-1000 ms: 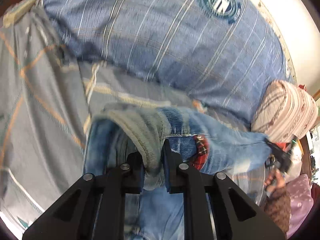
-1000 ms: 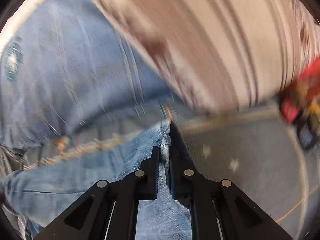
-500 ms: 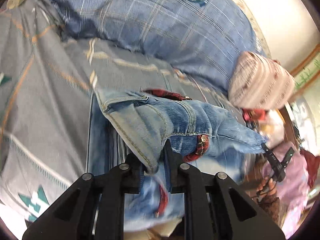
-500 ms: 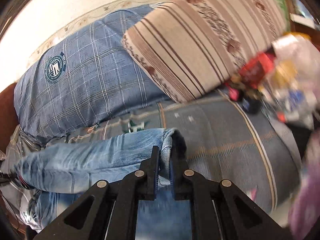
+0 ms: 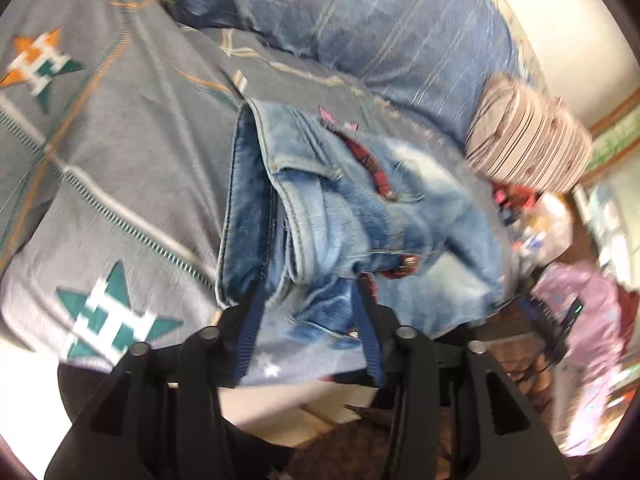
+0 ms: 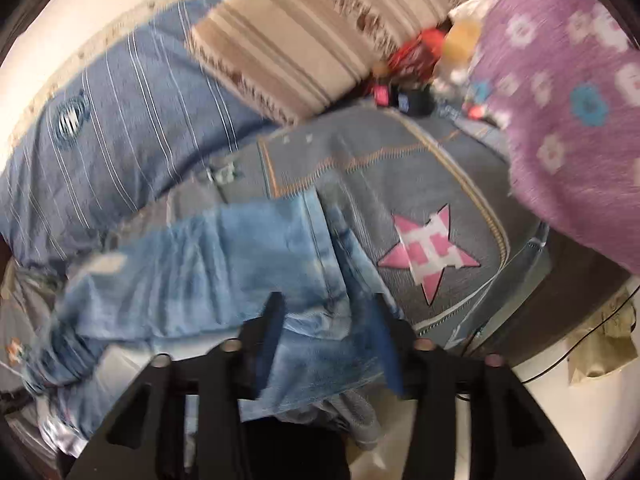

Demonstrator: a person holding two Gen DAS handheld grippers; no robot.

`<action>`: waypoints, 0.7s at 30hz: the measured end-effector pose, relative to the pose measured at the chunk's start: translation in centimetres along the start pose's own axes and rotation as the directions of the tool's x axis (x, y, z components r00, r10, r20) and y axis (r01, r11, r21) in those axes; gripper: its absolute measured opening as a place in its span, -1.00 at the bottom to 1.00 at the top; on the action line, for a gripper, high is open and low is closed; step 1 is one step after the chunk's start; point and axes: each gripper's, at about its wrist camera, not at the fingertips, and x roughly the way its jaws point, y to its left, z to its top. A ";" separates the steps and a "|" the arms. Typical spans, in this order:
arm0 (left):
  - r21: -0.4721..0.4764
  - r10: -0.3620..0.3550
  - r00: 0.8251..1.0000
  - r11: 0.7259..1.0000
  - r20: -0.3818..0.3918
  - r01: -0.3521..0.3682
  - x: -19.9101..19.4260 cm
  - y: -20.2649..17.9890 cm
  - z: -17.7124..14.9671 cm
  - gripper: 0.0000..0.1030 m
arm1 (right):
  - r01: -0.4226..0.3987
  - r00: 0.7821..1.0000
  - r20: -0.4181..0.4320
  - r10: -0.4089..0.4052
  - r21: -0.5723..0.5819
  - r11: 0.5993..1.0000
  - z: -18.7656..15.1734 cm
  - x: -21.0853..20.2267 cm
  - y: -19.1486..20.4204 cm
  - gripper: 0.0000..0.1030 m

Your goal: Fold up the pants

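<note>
- In the middle of my left wrist view, the jeans (image 5: 360, 216) lie folded in a heap on the grey bedspread (image 5: 132, 184), waistband and a red belt showing near the centre, the near edge reaching down to my fingers.
- My left gripper (image 5: 308, 320) has just been opening; its jaws now stand apart at the bottom centre, the denim edge lying between them, with no pad pressing on it.
- In the right wrist view the jeans (image 6: 224, 264) stretch across the lower left, over the same bedspread (image 6: 400, 176) with its pink star to the right.
- My right gripper (image 6: 328, 332) has likewise just been opening; jaws apart at the bottom centre, cloth lying loose between them, not pinched.
- Behind the jeans, a blue striped pillow (image 5: 380, 28) fills the top of the left view, a brown striped cushion (image 5: 528, 148) at its right.
- At the upper right of the right view hangs purple flowered cloth (image 6: 568, 100); the picture is blurred.
</note>
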 end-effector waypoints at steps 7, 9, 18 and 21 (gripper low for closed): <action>-0.186 -0.154 0.988 0.971 -0.004 0.150 2.7 -0.3 1.5 0.58 | -0.392 0.890 -0.161 0.426 0.204 0.897 -0.8 3.1 3.9 0.33; -0.251 -0.185 0.982 0.953 -0.043 0.169 4.6 -0.2 1.6 0.58 | -0.452 0.831 -0.216 0.513 0.274 0.849 -1.5 5.3 5.7 0.33; -0.343 -0.120 0.991 0.935 -0.058 0.093 8.1 -0.9 2.7 0.57 | -0.485 0.741 -0.274 0.612 0.412 0.771 -3.2 10.8 10.5 0.33; -0.320 -0.080 0.996 0.945 -0.040 0.063 8.6 -1.2 3.9 -0.08 | -0.473 0.727 -0.265 0.634 0.476 0.742 -3.4 12.5 11.0 0.08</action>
